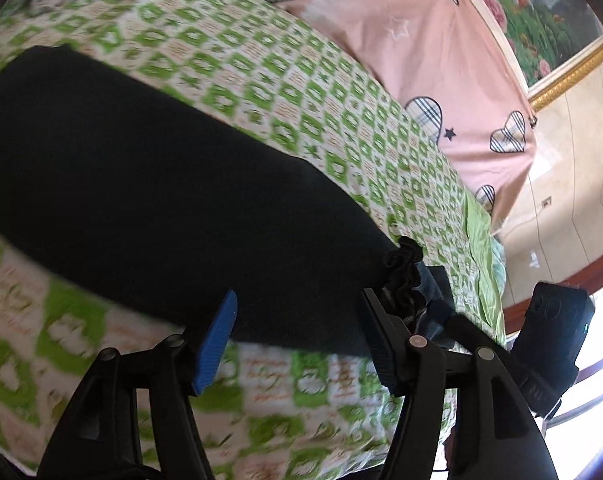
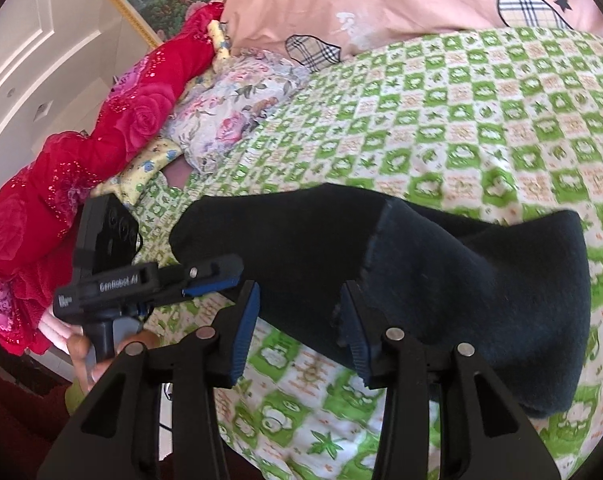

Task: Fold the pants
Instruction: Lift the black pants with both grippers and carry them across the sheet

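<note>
Black pants [image 1: 149, 184] lie folded lengthwise on the green-checked bedsheet [image 1: 261, 80]. In the left wrist view my left gripper [image 1: 297, 332] is open, its jaws wide apart at the near edge of the pants; the gathered waistband [image 1: 401, 276] bunches by its right finger. In the right wrist view my right gripper [image 2: 301, 332] is open over the pants [image 2: 441, 272], whose cloth lies between the blue pads [image 2: 245, 336] without being pinched. The other gripper [image 2: 149, 280] shows at the left, at the pants' far end.
A pink quilt with plaid hearts [image 1: 421, 40] lies at the head of the bed. A red floral quilt [image 2: 81, 152] and a flowered pillow [image 2: 237, 104] lie along the left side. A framed painting [image 1: 541, 20] hangs on the wall.
</note>
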The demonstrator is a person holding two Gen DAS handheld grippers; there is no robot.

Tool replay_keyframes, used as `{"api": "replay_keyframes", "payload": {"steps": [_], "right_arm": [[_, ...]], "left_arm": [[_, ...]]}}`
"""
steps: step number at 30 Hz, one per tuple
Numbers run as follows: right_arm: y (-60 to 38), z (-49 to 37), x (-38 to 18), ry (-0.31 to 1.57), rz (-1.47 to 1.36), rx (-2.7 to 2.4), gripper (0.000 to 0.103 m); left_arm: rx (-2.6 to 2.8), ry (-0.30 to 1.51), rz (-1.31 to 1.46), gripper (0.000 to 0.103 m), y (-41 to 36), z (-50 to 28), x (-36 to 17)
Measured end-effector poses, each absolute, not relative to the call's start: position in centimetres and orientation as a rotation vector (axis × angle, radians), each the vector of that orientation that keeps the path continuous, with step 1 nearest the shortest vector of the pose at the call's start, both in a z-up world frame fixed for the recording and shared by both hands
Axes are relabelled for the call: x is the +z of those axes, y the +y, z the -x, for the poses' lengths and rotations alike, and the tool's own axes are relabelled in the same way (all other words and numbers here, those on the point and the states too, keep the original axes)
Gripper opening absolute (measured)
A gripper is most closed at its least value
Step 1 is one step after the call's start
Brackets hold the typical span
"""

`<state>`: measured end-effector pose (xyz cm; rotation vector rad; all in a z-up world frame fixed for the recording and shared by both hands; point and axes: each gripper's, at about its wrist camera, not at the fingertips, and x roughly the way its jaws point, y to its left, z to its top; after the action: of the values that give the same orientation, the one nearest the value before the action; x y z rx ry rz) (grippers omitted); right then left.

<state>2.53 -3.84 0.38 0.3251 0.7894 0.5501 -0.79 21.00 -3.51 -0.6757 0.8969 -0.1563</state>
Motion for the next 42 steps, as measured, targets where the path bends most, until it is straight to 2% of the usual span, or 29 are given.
{"api": "replay_keyframes", "payload": {"steps": [8,11,13,22,42], "right_arm": [[-1.3,-4.4,0.9,0.811,-0.28,0.607,0.045],[0.2,-5.4,1.1,0.825,-0.256,0.637,0.048],[0.9,-5.7,1.2,0.827,-0.242,0.655,0.049],[4.9,-8.3,1.8,0.841,-0.187,0.728,0.05],[15.1,-17.4,1.8,0.926,-0.013,0.867,0.051]], "left_arm": [[0.014,0.843,0.718,0.063,25.0,4.5,-3.3],[0.08,0.818,0.755,0.065,27.0,5.5,-3.3],[0.118,0.803,0.793,0.068,28.5,5.9,-3.5],[0.225,0.776,0.927,0.068,33.7,6.6,-4.6],[0.245,0.775,1.003,0.068,37.7,4.8,-6.6]]}}
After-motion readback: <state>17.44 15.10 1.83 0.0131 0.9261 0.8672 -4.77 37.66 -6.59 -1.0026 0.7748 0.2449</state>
